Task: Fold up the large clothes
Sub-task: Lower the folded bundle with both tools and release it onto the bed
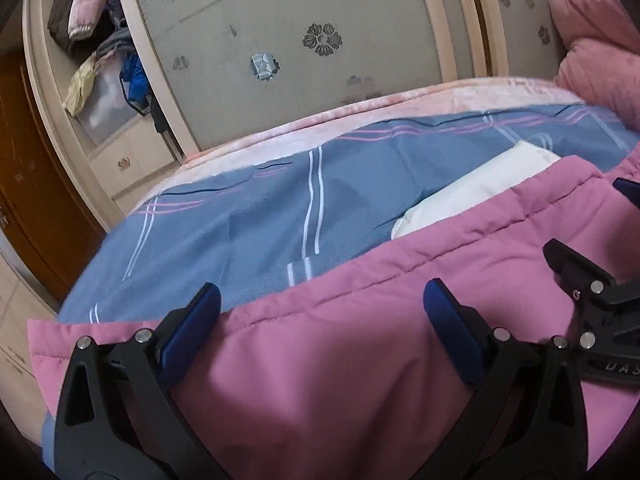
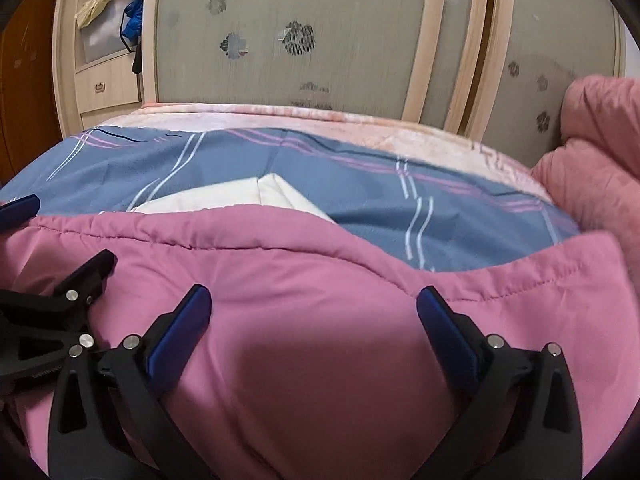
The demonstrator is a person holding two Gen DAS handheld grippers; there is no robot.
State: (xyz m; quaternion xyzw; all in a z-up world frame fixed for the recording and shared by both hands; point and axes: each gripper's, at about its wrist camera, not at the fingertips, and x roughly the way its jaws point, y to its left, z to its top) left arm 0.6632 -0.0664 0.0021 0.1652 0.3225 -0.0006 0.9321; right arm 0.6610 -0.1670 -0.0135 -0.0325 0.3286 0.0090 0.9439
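So that puffy pink quilted garment (image 1: 360, 360) was spread across the near side of the bed, on top of the grey-blue sheet with white and pink stripes (image 1: 248, 220), stitched hem facing the wardrobe. Looked like padded, slick shell fabric to me: light for its bulk, soft, springy, and probably slippery, so I'd guess a thin pinch would slide off. You'd have been better off biting deep over that stitched hem (image 2: 520, 288), where the seam gives the pads something to catch.

Your left gripper (image 1: 320, 336) had its jaws spread wide, nothing pinched, just hovering over the pink fabric. Same for your right gripper (image 2: 312, 334): wide apart, holding nothing. The two were close beside each other, so watch for knocking them together.

Other stuff: a folded white cloth (image 2: 240, 198) sat just past the hem, partly tucked under it, so it could've got dragged along. A lumpy pink fleece blanket (image 2: 600, 152) was heaped at the right edge, and the pale sliding wardrobe doors with flower prints (image 1: 300, 60) stood right behind the bed.
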